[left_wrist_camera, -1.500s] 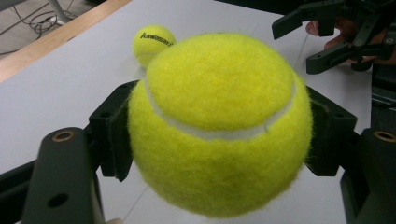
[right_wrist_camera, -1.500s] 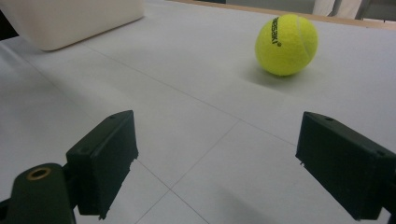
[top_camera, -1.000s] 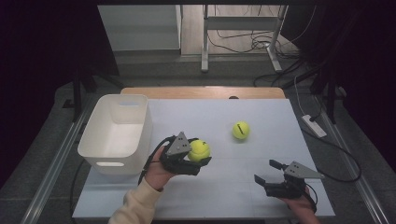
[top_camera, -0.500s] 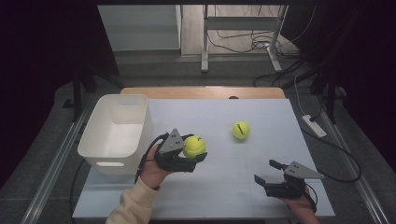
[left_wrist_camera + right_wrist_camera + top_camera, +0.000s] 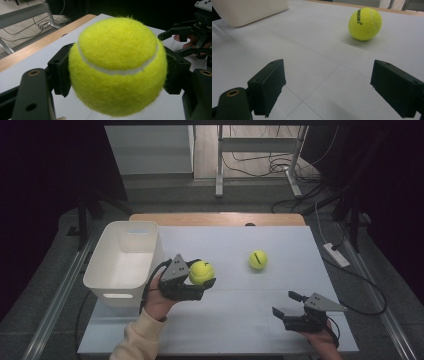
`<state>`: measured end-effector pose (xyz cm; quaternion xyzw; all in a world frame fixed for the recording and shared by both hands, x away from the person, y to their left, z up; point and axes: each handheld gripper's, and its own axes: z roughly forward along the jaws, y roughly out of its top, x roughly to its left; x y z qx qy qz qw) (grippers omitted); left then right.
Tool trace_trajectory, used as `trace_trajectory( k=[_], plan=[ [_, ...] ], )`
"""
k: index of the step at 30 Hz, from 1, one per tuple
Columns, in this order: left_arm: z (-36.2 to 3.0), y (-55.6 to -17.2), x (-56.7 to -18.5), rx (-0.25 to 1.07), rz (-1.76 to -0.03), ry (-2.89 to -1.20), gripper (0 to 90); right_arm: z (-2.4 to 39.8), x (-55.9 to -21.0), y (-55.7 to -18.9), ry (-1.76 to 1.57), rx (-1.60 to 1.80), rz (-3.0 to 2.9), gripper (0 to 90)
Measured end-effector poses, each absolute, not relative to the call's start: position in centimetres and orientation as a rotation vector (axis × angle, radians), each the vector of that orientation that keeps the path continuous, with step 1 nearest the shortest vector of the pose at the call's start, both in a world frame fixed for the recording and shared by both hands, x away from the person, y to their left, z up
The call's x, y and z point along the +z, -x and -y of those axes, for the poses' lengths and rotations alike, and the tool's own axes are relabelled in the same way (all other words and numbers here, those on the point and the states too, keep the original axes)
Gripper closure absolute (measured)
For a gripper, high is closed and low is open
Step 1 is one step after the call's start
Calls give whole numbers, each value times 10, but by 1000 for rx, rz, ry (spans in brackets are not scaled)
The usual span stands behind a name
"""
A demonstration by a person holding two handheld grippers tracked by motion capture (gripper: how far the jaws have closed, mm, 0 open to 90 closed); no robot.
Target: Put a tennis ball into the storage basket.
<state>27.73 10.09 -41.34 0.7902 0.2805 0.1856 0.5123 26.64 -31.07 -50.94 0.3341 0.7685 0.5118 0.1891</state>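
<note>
Since a second ago the left gripper [image 5: 201, 281], clamped on a fuzzy yellow tennis ball [image 5: 201, 272], has carried it slightly toward the smooth white plastic bin [image 5: 125, 257], above the pale table [image 5: 235, 310]. The right gripper [image 5: 286, 305] rests unmoved with jaws wide and empty, and a second tennis ball [image 5: 258, 259] lies well apart.

A fuzzy yellow tennis ball [image 5: 201, 272] with a white seam sits clamped between the jaws of the left gripper [image 5: 200, 281], lifted off the table [image 5: 240, 320], just beside the white bin [image 5: 125, 262].
</note>
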Motion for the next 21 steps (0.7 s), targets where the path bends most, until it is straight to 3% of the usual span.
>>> trace_trajectory(
  k=[21],
  plan=[
    [-120, -276, -404, 493, -711, -1846, 262, 311, -509, -266, -936, 1437, -2163, 125]
  ],
)
